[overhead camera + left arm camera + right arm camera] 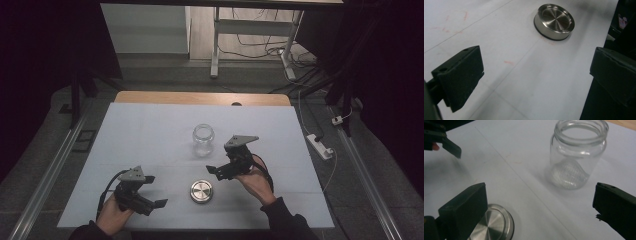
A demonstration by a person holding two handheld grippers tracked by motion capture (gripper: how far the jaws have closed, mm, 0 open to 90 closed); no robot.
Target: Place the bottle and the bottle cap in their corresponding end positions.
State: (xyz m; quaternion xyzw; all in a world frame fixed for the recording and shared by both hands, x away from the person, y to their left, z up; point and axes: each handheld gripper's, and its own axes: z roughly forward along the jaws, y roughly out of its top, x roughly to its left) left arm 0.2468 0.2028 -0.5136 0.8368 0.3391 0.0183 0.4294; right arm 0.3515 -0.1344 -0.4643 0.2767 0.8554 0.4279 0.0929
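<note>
Table (150,130) comes first by size: a pale sheet covers most of it, with a strip of bare wood along the far edge, and the high view alone takes in the dark floor, the desk legs and the loose cables beyond it. That view also places everything at once. The glass jar (203,140) stands upright near the middle of the sheet, mouth open to the ceiling, its long axis straight up. The steel lid (201,191) lies flat nearer the person, well apart from the jar, with its ringed face up.

Left gripper (151,191) hovers at the near left corner of the sheet, its jaws spread wide and holding nothing; it points toward the lid, which lies just to its right. Its own view brings out what the high view cannot: faint red marks on the sheet, the concentric grooves on the lid (554,21) and a dark band round the lid's base.

Right gripper (218,172) sits between jar and lid, just to their right, jaws apart and empty. Its view shows the thread rings at the neck of the jar (577,152) and the dimpled glass bottom, with the lid (492,226) partly hidden behind its left-hand jaw.
</note>
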